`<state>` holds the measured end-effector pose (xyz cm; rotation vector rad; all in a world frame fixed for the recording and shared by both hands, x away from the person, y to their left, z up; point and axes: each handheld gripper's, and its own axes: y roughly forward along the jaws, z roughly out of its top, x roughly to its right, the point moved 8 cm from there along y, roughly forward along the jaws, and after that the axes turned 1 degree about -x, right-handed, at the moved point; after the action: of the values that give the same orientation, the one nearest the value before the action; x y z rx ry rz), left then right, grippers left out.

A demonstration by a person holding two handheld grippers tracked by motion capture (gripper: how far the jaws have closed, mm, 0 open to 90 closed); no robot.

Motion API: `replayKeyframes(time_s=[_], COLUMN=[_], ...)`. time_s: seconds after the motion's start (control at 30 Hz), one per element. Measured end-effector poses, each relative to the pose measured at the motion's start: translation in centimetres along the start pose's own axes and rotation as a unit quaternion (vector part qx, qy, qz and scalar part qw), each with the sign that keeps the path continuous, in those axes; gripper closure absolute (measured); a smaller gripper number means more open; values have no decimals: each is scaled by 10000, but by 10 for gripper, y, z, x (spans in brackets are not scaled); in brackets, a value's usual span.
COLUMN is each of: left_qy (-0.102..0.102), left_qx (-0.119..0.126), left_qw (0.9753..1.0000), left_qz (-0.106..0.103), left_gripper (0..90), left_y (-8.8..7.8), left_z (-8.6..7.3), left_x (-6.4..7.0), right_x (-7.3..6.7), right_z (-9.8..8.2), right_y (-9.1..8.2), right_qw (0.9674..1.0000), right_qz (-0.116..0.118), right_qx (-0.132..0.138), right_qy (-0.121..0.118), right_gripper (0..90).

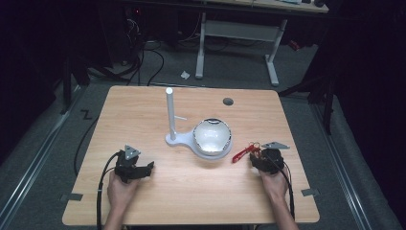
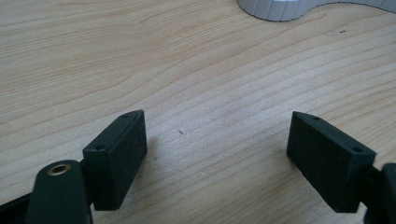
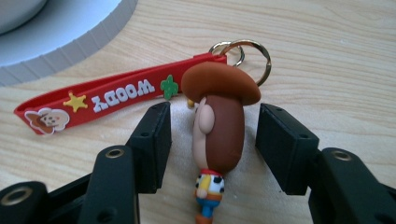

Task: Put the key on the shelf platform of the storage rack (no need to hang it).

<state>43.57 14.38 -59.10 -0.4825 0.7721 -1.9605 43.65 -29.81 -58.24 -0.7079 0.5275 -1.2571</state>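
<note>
Keychain figure [image 3: 218, 126] with brown hat lying on the table [image 1: 143, 201], between the jaws of the right gripper [image 3: 212, 140], spread apart and not touching it. Red strap [image 3: 116, 98] and metal ring [image 3: 247, 53] attached, just beside a white stand [image 1: 178, 139] bearing a bowl [image 1: 212, 135]. Left gripper [image 2: 215, 154] open wide over bare wood, well apart.

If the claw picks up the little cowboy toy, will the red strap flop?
Probably: the red strap looks thin and rubbery, joined to the cowboy figure by loose metal rings, so it would likely dangle. The figure looks small, likely light.
</note>
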Motion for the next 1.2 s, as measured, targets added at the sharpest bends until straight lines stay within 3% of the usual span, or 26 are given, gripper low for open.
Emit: replayKeyframes(time_s=[0.2,0.3,0.6,1.2], left_qy=[0,-1,0,-6], left_qx=[0,0,-1,2], left_qw=[10000,10000,10000,10000], left_qz=[1,1,1,-6], left_gripper=[206,206,206,207], left_y=[0,0,0,0], left_z=[0,0,0,0], left_x=[0,0,0,0], right_x=[1,1,-1,-13], right_z=[2,1,3,39], right_y=[1,0,-3,-47], right_qw=[10000,9999,9997,9957], right_qz=[-30,-1,42,320], right_qx=[86,89,148,671], right_qy=[24,-70,-210,-548], right_gripper=[556,664,675,678])
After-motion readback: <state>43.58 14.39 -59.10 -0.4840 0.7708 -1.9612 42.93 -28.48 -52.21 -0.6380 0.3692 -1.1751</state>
